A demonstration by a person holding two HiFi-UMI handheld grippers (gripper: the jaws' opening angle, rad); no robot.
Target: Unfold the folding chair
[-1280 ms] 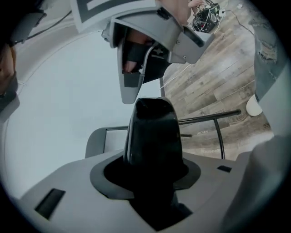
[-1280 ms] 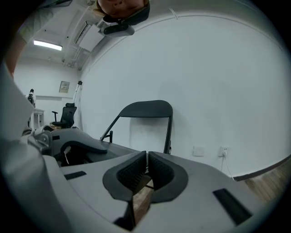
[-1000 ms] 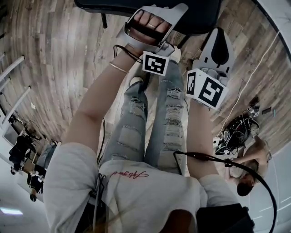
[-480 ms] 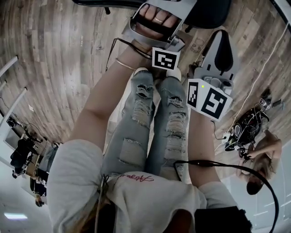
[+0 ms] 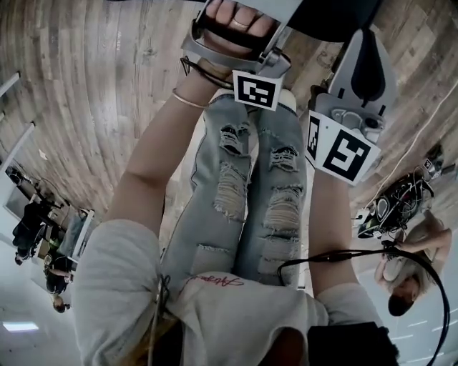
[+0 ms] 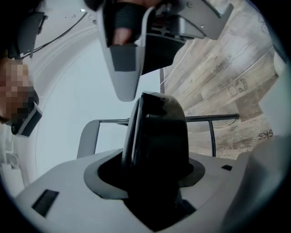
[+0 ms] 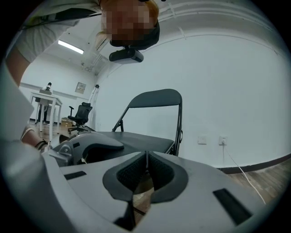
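Note:
The black folding chair stands unfolded against the white wall, with its backrest (image 7: 154,98) upright and its seat (image 7: 136,139) lying flat. In the head view only a dark strip of the seat (image 5: 336,13) shows at the top edge. My left gripper (image 6: 157,182) has the seat's black front edge (image 6: 159,136) between its jaws, which are opening. That left gripper (image 7: 97,148) also shows at the seat's left side. My right gripper (image 7: 146,164) is shut and empty, just in front of the seat; it also appears in the head view (image 5: 365,57) and the left gripper view (image 6: 125,68).
The floor is wood plank (image 5: 86,86). A tangle of cables (image 5: 393,207) and a seated person (image 5: 408,286) are at the right. An office chair (image 7: 82,113) and a table (image 7: 43,102) stand far left. A cord hangs from wall sockets (image 7: 211,139).
Both grippers have moved forward, toward the top of the head view. The seat has slid almost out of that view. More of the person's legs shows below the grippers.

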